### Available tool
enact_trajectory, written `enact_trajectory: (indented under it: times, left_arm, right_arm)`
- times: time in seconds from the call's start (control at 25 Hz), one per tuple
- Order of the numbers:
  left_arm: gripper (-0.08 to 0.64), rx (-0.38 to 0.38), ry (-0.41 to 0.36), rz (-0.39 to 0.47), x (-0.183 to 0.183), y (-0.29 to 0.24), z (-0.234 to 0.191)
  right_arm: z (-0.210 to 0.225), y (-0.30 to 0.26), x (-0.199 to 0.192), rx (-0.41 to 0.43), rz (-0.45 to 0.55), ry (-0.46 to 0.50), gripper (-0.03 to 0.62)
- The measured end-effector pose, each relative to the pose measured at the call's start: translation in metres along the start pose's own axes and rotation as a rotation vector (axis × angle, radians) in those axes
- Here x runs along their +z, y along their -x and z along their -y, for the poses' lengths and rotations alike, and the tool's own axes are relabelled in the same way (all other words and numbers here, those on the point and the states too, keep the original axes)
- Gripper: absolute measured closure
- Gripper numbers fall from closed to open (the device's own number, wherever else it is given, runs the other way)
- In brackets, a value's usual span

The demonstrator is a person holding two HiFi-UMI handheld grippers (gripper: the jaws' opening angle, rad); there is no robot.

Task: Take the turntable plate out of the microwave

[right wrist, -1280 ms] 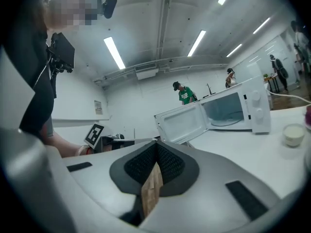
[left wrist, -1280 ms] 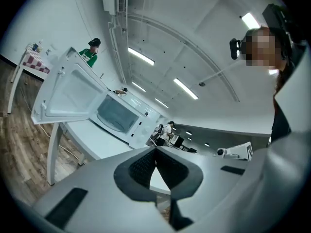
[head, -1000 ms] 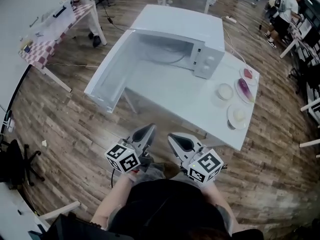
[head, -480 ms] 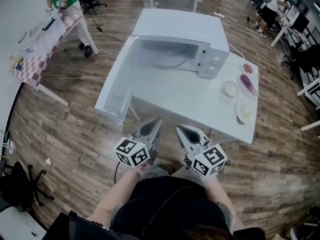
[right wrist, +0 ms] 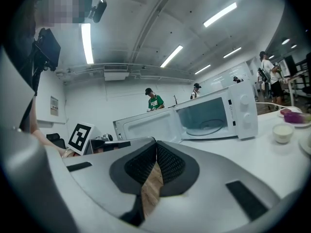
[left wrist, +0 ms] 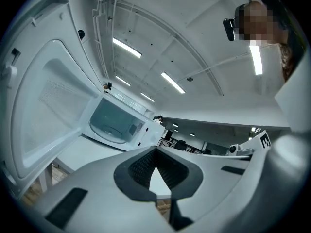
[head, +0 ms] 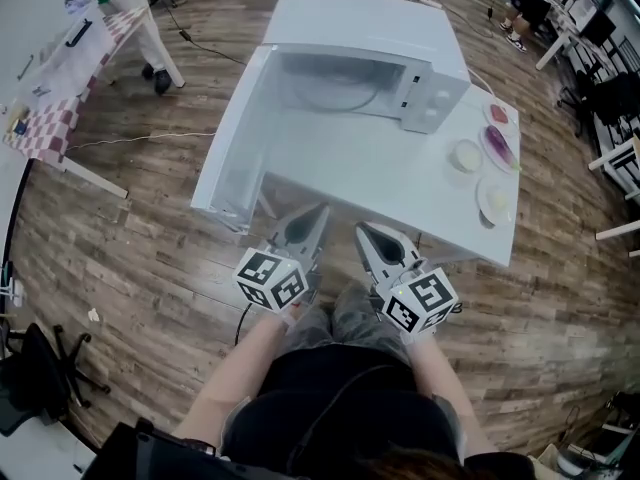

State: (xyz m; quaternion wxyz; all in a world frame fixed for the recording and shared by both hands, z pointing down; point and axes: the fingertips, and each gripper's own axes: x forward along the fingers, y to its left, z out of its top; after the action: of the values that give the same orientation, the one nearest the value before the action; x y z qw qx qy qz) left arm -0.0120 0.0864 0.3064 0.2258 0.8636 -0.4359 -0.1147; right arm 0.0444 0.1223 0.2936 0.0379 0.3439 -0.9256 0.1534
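The plate (head: 338, 90) lies flat on the cavity floor of the microwave (head: 365, 28), which stands on the bench (head: 400, 183) with its door (head: 232, 143) swung wide to the left. The left hand-held gripper (head: 314, 216) and the right hand-held gripper (head: 366, 234) are at the bench's front edge, well apart from the plate. Each has its jaws closed tip to tip and holds nothing. Likely faults from here:

- Closed jaws cannot take the rim, so they must open before entering the cavity or they will push the plate off its seat.
- The plate looks like glass, and a one-sided or shallow grip may let it tilt, slip and break.
- A raised plate may strike the cavity roof or sill.
- A wide left approach may knock the open door.
- The dishes (head: 497, 200) at the bench's right end limit the set-down space.
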Motion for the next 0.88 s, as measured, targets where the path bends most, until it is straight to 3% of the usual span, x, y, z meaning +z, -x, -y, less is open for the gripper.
enact_trajectory:
  times: [0.44, 0.88]
  left_arm:
    - [0.548, 0.083, 0.009, -0.006, 0.001, -0.035, -0.029]
    - [0.548, 0.145, 0.079, -0.023, -0.004, -0.091, -0.073]
  right_arm:
    - [0.04, -0.033, -0.006, 0.005, -0.007, -0.082, 0.572]
    - [0.103, -0.082, -0.003, 0.011, -0.048, -0.154, 0.572]
